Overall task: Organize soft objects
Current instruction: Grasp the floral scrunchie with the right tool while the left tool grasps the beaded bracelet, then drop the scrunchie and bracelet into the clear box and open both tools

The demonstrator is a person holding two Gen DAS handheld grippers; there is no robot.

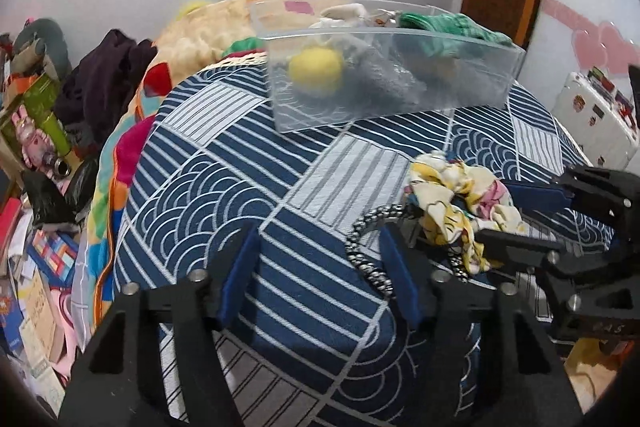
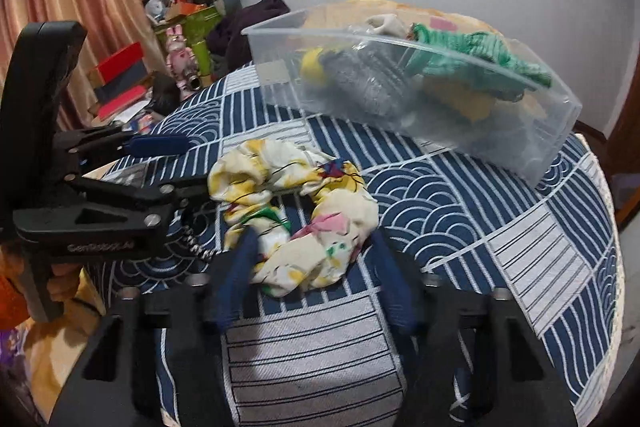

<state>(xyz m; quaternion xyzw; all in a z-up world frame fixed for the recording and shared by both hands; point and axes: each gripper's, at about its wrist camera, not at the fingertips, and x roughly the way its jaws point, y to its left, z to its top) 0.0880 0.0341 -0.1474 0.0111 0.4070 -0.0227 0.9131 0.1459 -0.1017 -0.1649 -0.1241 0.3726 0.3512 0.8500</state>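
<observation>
On the blue patterned bedcover (image 1: 224, 187), the left gripper (image 1: 320, 267) stands with its fingers spread, one blue pad beside a black-and-white beaded band (image 1: 370, 251); nothing is pinched between them. To its right lies the floral scrunchie (image 2: 296, 211), and the right gripper (image 2: 316, 267) straddles its near edge, the fingers apart either side of the cloth; whether the pads press it I cannot tell. Farther back right, a clear plastic bin (image 2: 560, 131) holds a yellow ball (image 1: 316, 69) and green cloth (image 2: 472, 51).

Scrunchie (image 2: 296, 215) in front of bin (image 2: 552, 147).
</observation>
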